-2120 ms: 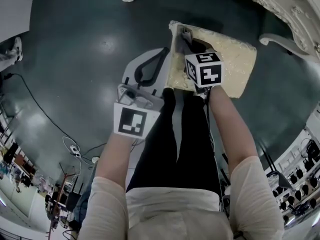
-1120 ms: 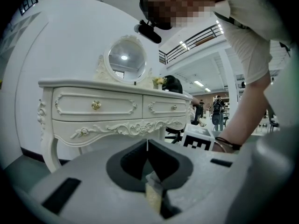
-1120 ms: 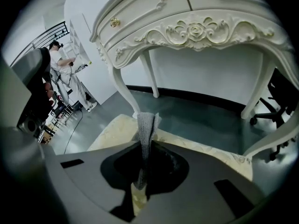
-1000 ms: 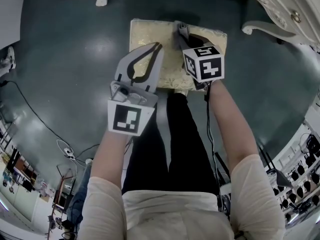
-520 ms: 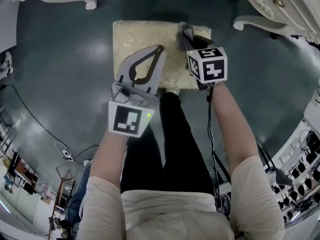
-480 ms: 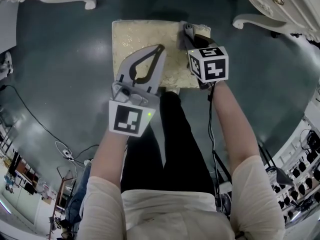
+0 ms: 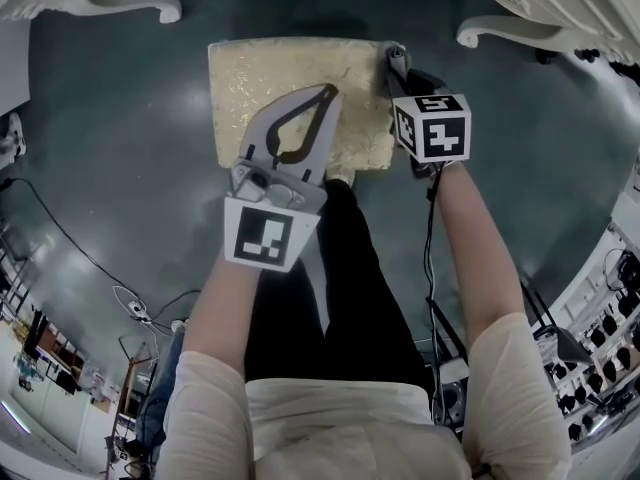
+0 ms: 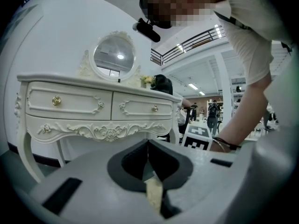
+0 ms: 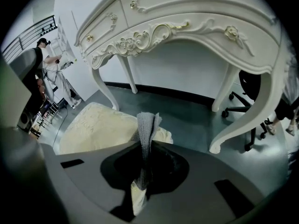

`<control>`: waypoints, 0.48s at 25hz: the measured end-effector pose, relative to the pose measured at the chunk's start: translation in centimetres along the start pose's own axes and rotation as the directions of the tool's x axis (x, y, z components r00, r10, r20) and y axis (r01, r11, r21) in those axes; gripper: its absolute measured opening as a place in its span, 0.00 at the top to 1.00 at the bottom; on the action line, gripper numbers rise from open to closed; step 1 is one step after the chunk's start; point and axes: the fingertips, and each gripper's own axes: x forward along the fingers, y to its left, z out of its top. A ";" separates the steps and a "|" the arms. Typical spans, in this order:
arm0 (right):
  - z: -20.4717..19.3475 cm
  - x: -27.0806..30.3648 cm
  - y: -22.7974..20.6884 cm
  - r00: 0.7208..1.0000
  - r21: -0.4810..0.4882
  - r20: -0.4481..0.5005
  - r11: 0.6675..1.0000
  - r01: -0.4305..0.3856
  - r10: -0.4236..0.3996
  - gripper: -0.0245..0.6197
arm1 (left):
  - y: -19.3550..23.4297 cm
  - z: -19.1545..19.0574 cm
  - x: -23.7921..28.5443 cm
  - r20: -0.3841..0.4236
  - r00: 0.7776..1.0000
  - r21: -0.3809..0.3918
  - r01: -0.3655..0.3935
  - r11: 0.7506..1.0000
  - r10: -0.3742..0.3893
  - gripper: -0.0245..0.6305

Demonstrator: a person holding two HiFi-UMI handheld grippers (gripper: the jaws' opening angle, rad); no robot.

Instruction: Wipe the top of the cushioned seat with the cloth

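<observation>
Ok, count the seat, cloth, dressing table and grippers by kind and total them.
Cream square cushioned seat: 1
Grey knitted cloth: 1
White carved dressing table: 1
Grey two-jaw grippers: 2, left gripper and right gripper
Total: 5

The dark teal, glossy floor (image 7: 110, 168) carried everything. On it stood the cream cushioned seat (image 7: 270, 78), its square top covered in patterned fabric. The white dressing table (image 9: 196, 17) stood near the seat but apart from it, its carved, curved legs (image 9: 244, 125) planted on the floor. A thin black cable (image 7: 70, 248) snaked across the floor at the left. An office chair (image 9: 245, 87) on castors stood behind the table's legs.
</observation>
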 end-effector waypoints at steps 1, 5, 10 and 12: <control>-0.2 -0.2 -0.5 1.000 0.001 -0.010 1.000 0.016 -0.016 0.92 | -0.2 0.1 0.0 0.000 1.000 0.001 0.005 1.000 -0.005 0.96; -0.3 -1.7 -0.8 0.999 0.010 -0.022 0.999 0.047 -0.047 0.92 | -0.2 0.9 -1.1 0.003 1.000 -0.002 0.014 1.000 -0.014 0.96; 1.2 -3.2 3.1 1.000 0.025 0.010 1.000 0.003 -0.003 0.92 | 1.8 0.6 -4.2 -0.023 1.000 -0.005 0.014 1.000 -0.014 0.96; 1.7 -3.1 5.4 1.000 0.023 0.016 1.000 -0.020 0.020 0.92 | 3.1 0.6 -5.5 -0.019 1.000 -0.007 0.006 1.000 -0.006 0.96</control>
